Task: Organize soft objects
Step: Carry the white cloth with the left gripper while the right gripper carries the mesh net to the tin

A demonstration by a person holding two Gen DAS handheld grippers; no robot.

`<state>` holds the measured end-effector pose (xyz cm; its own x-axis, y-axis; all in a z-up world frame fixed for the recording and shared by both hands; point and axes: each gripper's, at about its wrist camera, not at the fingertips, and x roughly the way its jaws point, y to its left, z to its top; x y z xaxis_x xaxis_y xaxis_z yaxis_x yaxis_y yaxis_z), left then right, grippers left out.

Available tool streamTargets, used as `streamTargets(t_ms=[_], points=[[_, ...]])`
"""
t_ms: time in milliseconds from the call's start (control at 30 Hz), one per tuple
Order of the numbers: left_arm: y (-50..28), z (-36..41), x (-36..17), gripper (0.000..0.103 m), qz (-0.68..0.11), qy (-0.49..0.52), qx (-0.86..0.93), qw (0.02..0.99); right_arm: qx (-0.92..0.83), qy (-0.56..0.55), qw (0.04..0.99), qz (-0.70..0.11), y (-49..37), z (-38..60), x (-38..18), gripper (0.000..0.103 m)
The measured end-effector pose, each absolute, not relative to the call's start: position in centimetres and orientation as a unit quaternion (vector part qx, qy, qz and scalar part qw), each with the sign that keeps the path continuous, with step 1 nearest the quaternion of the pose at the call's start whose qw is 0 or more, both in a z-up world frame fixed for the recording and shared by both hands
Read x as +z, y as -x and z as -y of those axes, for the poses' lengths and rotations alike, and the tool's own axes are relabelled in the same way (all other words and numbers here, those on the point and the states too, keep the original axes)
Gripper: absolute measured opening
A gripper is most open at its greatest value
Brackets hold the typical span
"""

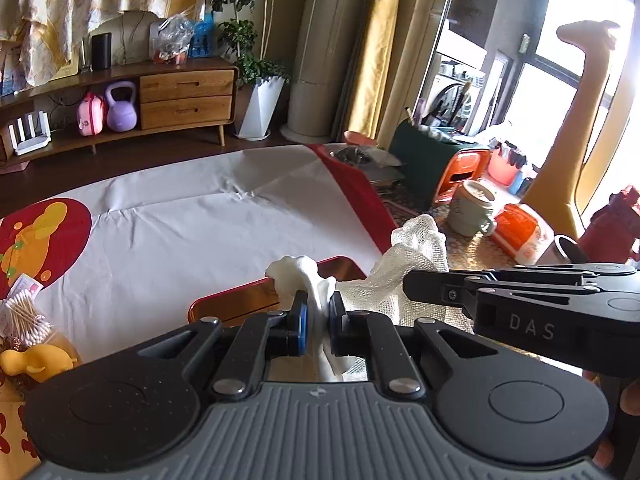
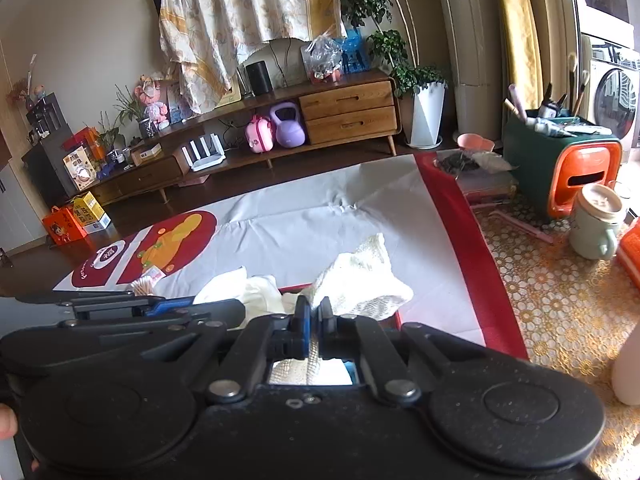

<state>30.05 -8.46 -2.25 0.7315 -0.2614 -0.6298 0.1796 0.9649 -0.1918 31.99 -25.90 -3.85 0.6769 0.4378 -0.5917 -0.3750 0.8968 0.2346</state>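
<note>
— Firstly, left wrist view?
— Left tongs (image 1: 318, 312) clamped on a white cloth (image 1: 304, 276) above a red tray (image 1: 240, 300); right tongs (image 1: 408, 282) alongside, at the mesh cloth (image 1: 416, 264).
— Right wrist view?
— Right tongs (image 2: 315, 312) clamped on the mesh cloth (image 2: 360, 280), over the tray (image 2: 294, 290) on the counter (image 2: 288, 232).

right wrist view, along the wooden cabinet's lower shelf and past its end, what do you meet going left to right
white router → pink case → purple kettlebell → wooden drawers → white plant pot
</note>
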Motion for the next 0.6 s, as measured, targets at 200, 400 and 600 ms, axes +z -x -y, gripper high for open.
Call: streamTargets(t_ms=[200,400,600], points=[[-32.1,8.3,-4.2,0.010,-0.349,0.052,-0.101,0.930,0.219,-0.057,0.913,-0.339,-34.1,26.1,-6.0,0.003],[-33.7,8.5,-6.2,0.010,-0.360,0.044,-0.095,0.927,0.228,-0.041,0.900,-0.370,-34.8,25.8,-8.9,0.003],[-34.3,9.2,-9.0,0.010,-0.392,0.040,-0.106,0.913,0.242,-0.019,0.887,-0.393,-33.8,24.9,-11.4,0.006]])
